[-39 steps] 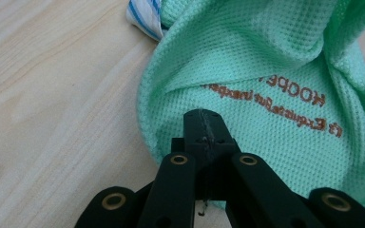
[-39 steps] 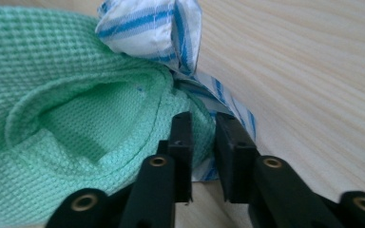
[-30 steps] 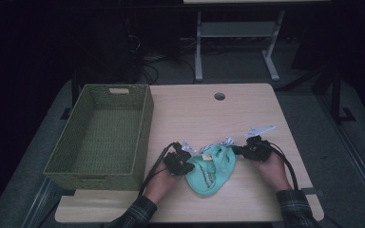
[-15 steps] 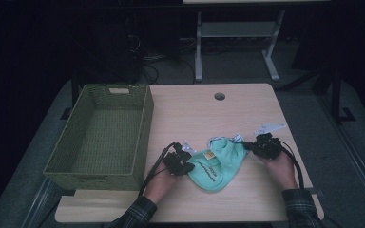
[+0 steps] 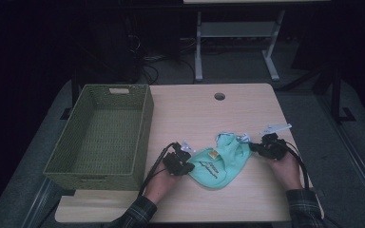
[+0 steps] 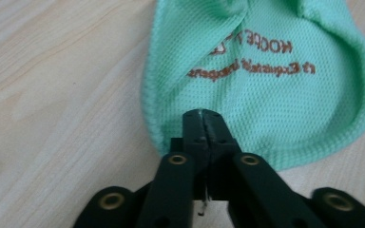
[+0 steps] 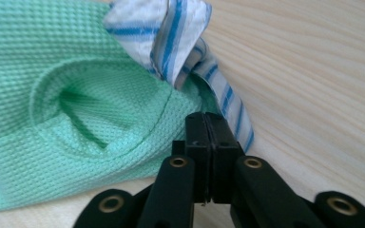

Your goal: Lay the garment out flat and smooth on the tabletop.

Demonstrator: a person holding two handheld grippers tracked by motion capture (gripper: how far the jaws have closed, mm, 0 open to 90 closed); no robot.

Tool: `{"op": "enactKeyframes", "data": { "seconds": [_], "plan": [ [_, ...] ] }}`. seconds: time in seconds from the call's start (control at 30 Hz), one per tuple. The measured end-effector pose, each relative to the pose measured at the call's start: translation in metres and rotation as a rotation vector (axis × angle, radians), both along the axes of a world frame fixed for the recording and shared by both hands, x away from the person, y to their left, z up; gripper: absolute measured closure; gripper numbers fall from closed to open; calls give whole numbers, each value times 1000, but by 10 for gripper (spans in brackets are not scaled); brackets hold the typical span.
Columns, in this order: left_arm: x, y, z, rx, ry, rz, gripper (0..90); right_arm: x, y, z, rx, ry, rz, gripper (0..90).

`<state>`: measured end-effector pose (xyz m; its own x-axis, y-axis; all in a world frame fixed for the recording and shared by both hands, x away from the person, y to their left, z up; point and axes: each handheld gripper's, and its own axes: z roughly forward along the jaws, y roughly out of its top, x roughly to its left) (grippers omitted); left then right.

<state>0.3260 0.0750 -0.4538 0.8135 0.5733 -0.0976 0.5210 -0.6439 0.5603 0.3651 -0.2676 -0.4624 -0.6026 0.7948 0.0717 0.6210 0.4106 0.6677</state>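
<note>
Both pairs of black jaws stand closed to a thin seam, and both have just been easing slightly apart. The left gripper (image 6: 203,124) pinches the lower hem of the green garment (image 6: 266,95), its tips meeting on the mesh fabric just below the brown lettering (image 6: 252,59). The right gripper (image 7: 208,127) is pinched on the opposite edge of the same garment (image 7: 76,95), beside a blue-striped white trim (image 7: 185,33); whether the pads there still press the cloth cannot be told for certain. In the high view the garment (image 5: 221,161) lies on the wooden table (image 5: 204,114), stretched between the left gripper (image 5: 186,167) and the right gripper (image 5: 256,148), partly spread yet still bunched at its upper end. The woven basket (image 5: 138,123) stands empty at the table's left, just beside the left hand. By judgement, the spreading is under way: flattening or folding remains, and the likely transfer to the basket has not begun.
</note>
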Motion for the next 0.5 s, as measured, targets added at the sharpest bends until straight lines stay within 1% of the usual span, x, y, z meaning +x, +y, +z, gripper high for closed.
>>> {"op": "enactKeyframes", "data": {
  "seconds": [0.03, 0.07, 0.1, 0.13, 0.17, 0.23, 0.3, 0.33, 0.4, 0.47, 0.5],
  "plan": [
    [0, 0, 1, 9, -2, -4, 819, -1, 0, 1, 1, -7, 0, 824],
    [0, -1, 1, 18, -9, -8, 802, -1, 1, 2, 3, -4, 2, 805],
    [0, -1, 2, 19, -12, -6, 784, -2, 1, 3, 8, -11, 2, 778],
    [0, -1, 3, 15, -15, -5, 772, -3, 2, 4, 14, -13, -2, 765],
    [0, 0, 5, 13, -20, -4, 768, -4, 1, 5, 15, -20, 8, 758],
    [0, 1, 10, 6, -33, -2, 754, -6, 2, 7, 23, -21, -3, 740],
    [2, 3, 15, -9, -46, 15, 752, -9, 1, 10, 29, -30, 4, 741],
    [3, 4, 17, -16, -54, 20, 750, -10, 1, 12, 36, -28, 3, 744],
    [8, 6, 21, -26, -65, 26, 740, -15, 0, 15, 57, -33, -2, 768],
    [13, 7, 23, -32, -69, 35, 731, -21, 0, 18, 82, -33, 2, 805],
    [15, 6, 23, -37, -69, 39, 728, -24, 0, 19, 87, -34, 9, 826]
  ]
}}
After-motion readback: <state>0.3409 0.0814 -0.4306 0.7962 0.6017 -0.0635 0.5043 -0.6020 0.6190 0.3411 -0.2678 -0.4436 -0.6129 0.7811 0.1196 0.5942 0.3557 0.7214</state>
